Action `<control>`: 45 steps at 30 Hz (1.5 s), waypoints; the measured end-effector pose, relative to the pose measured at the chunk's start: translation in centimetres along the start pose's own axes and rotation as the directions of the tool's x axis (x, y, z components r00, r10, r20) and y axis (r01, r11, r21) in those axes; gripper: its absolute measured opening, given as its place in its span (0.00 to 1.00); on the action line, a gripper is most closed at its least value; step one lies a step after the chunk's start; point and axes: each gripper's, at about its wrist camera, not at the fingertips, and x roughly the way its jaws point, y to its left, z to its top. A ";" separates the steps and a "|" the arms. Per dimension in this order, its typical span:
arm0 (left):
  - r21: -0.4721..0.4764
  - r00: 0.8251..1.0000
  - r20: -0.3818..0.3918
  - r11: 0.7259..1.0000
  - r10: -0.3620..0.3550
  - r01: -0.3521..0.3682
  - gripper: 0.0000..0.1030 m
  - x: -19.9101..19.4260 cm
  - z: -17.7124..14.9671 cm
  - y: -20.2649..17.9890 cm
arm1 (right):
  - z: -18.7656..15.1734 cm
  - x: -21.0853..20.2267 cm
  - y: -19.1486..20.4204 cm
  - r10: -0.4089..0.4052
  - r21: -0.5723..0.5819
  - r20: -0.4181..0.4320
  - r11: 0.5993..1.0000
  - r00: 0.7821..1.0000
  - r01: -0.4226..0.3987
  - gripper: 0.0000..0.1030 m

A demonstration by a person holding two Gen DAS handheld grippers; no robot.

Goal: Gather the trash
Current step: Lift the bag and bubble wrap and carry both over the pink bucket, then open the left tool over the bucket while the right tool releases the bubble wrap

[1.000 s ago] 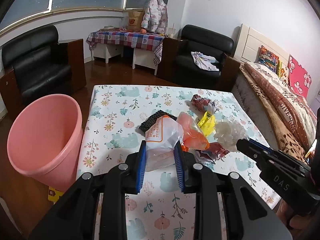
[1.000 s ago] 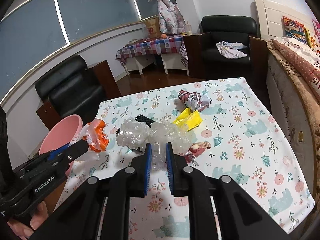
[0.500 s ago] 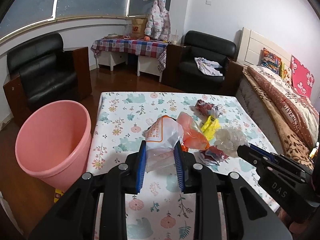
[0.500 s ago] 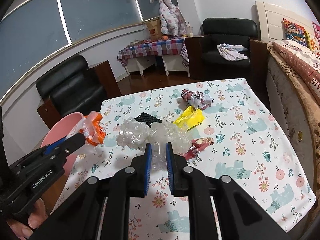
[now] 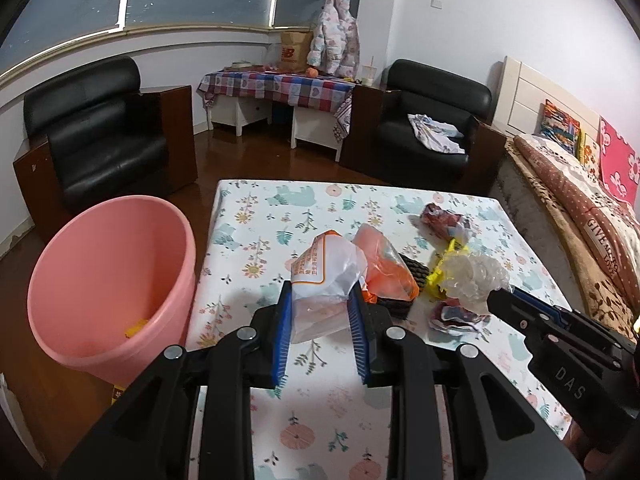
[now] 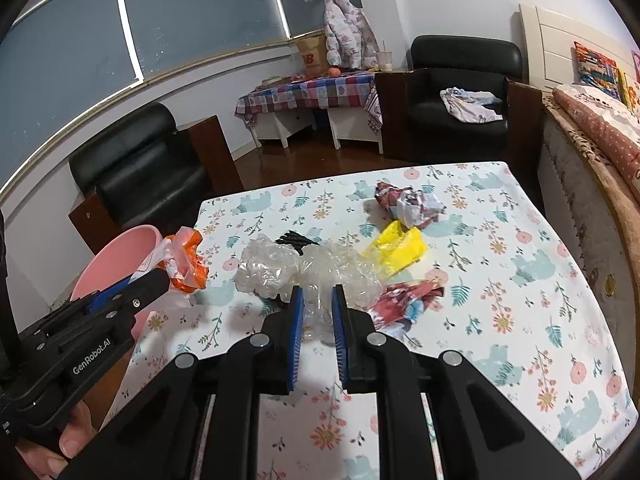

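Left tongs [image 5: 322,322] clamp a crumpled white and orange plastic bag [image 5: 328,268], blue pads pressed on both its sides, bag lifted above the desk [image 5: 280,208] with its floral and bear-print cloth, near the desk's left edge. Right tongs [image 6: 318,320] set narrow, pinching a wad of clear crinkled plastic film [image 6: 308,268]; film bulges out past the tips, raised over the middle of the desk.

Pink round plastic bucket [image 5: 108,280] stands on the brown floor just beside the desk's left edge; a small yellow scrap lies inside at the bottom. In the right wrist view only part of its rim shows, behind the left tongs.

Trash on the desk: black ribbed piece [image 6: 296,238] near the centre, partly hidden by the film; crumpled yellow wrapper [image 6: 400,248] right of centre; crumpled red and white printed wrapper [image 6: 408,204] beyond the yellow one toward the far right corner; another red and blue printed wrapper [image 6: 408,300] nearer the front, just right of the right tongs.

A hand [image 6: 60,452] grips the left tool's body at lower left in the right wrist view. Two black leather armchairs and a checked-cloth side table sit behind the desk, a bed along its right side.
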 end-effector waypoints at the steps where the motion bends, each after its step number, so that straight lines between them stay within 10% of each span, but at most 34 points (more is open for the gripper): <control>1: -0.004 1.000 0.002 1.000 0.003 -0.003 0.26 0.0 0.0 0.2 | 0.1 0.3 0.2 0.003 -0.004 -0.003 1.000 1.000 -0.003 0.13; 45: -0.270 0.950 0.069 0.923 0.304 -0.276 0.26 -3.4 1.4 13.3 | 4.2 6.0 14.1 0.216 -0.227 -0.028 0.950 0.976 -0.216 0.13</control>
